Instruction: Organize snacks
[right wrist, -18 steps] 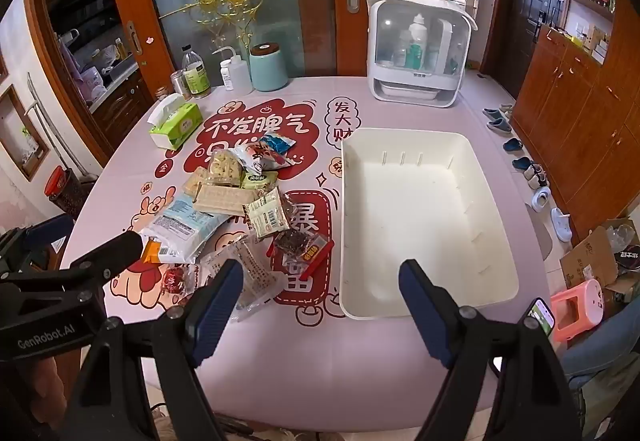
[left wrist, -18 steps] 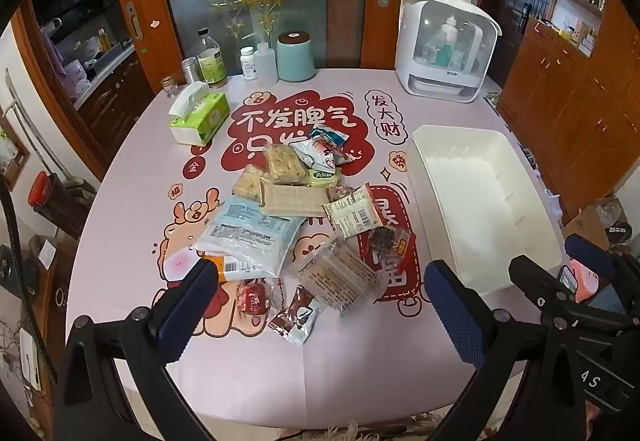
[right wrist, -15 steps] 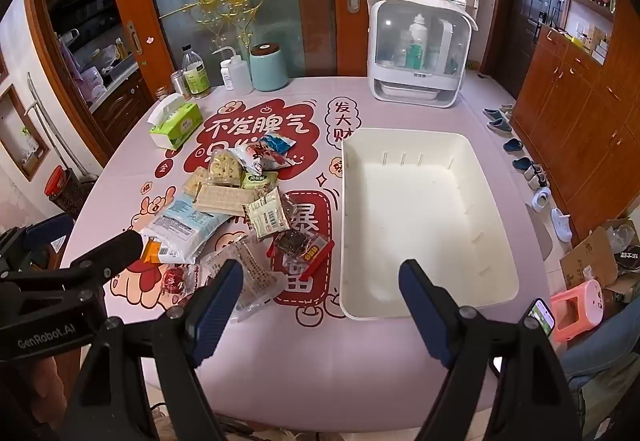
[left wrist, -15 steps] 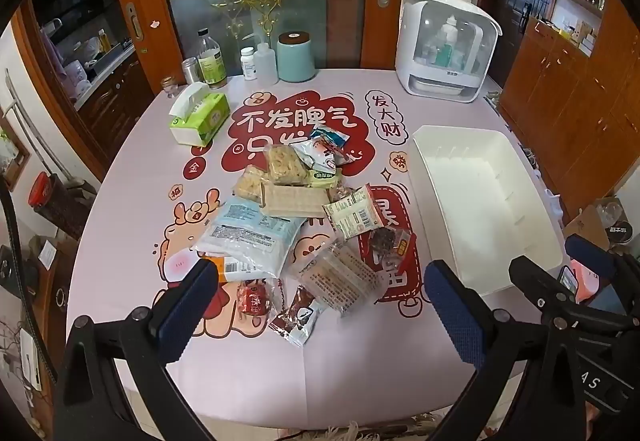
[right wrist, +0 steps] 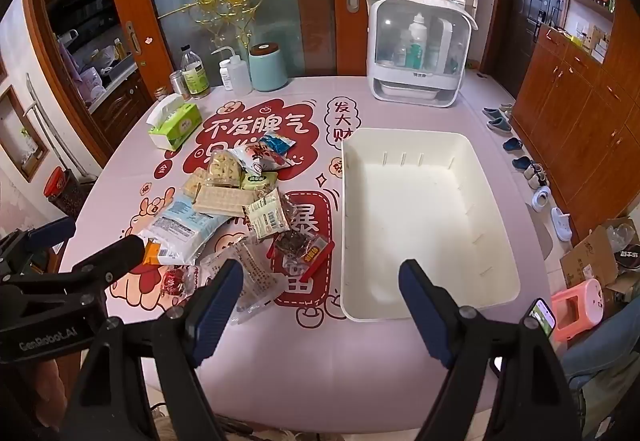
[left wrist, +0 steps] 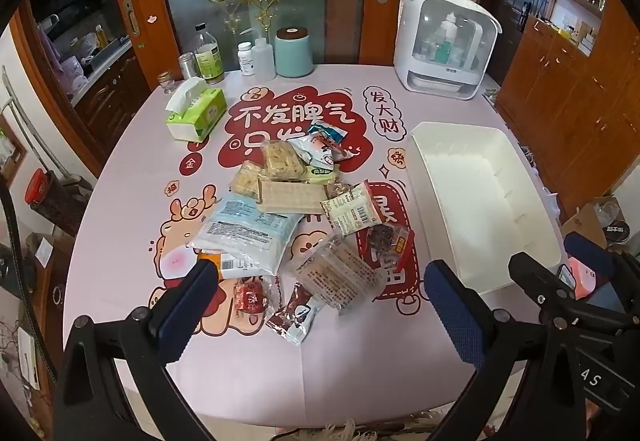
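A heap of several snack packets (left wrist: 296, 213) (right wrist: 236, 205) lies on the pink printed table cover, among them a pale blue bag (left wrist: 248, 231), a wafer pack (left wrist: 290, 196) and a small red sweet (left wrist: 250, 295). To its right stands a white rectangular bin (left wrist: 488, 201) (right wrist: 424, 217) with nothing in it. My left gripper (left wrist: 320, 305) hangs open above the near table edge, in front of the heap. My right gripper (right wrist: 320, 305) is also open, held above the bin's near-left corner. Nothing sits between either pair of fingers.
A green tissue box (left wrist: 196, 113), bottles (left wrist: 208, 59) and a teal canister (left wrist: 294, 51) stand at the back left. A white cabinet appliance (left wrist: 444, 49) stands at the back right. On the floor to the right are shoes (right wrist: 520, 161), a cardboard box (right wrist: 592, 261) and a pink stool (right wrist: 576, 305).
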